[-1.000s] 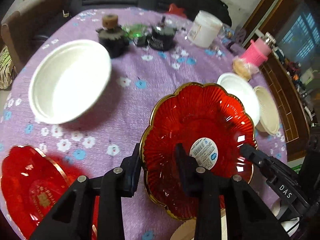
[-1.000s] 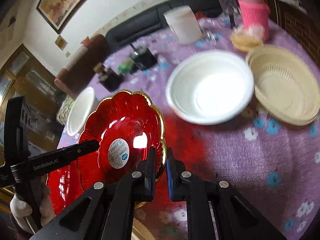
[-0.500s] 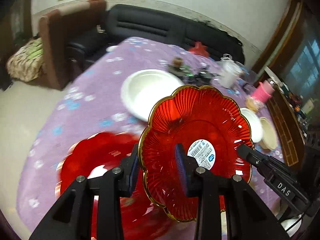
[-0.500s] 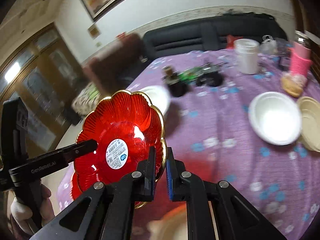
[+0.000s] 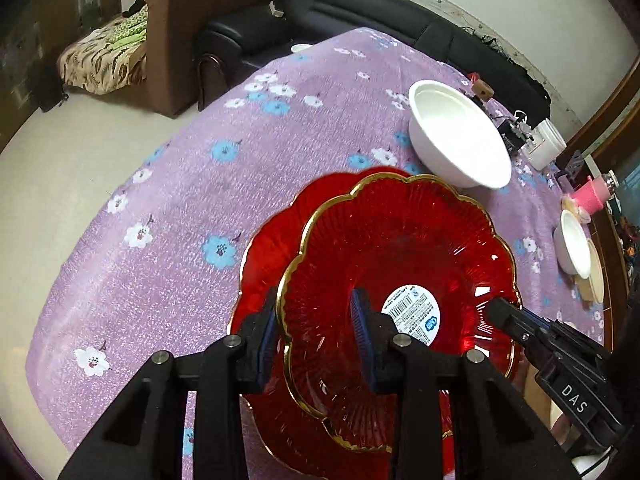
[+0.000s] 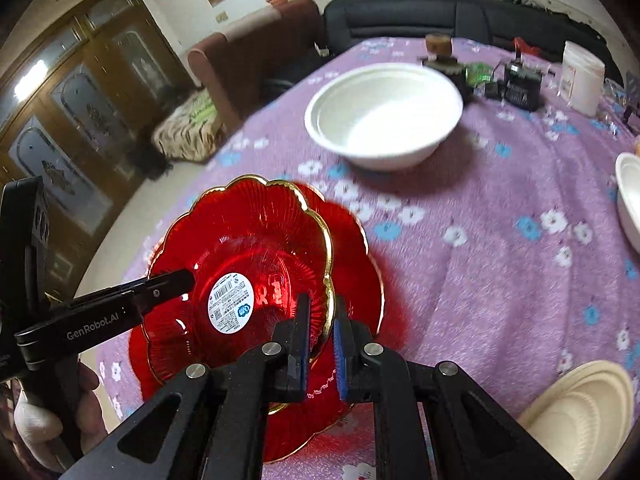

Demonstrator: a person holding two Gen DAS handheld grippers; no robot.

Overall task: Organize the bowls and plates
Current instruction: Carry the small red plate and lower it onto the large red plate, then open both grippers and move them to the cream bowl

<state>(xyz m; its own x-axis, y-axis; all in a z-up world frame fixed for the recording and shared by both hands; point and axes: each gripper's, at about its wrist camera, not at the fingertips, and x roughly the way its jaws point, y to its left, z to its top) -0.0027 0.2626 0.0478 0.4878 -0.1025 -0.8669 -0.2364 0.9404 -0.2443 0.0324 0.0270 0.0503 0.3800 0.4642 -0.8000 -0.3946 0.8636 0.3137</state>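
A red scalloped glass plate with a gold rim and a white barcode sticker (image 5: 400, 264) (image 6: 248, 248) is held by both grippers, just above a second red plate (image 5: 272, 240) (image 6: 352, 248) that lies on the purple flowered tablecloth. My left gripper (image 5: 316, 320) is shut on the held plate's left rim. My right gripper (image 6: 320, 320) is shut on its right rim. A large white bowl (image 5: 460, 132) (image 6: 384, 112) stands behind the plates. A smaller white bowl (image 5: 574, 248) (image 6: 628, 196) stands to the right.
A beige plate (image 6: 580, 420) lies near the front right. A white jar (image 6: 580, 76), dark small items (image 6: 516, 84) and a pink cup (image 5: 590, 196) stand at the back. The table edge (image 5: 120, 168) drops to the floor on the left; sofas stand beyond.
Both grippers carried the held red plate to the left and down, from above the middle of the table to just over the second red plate.
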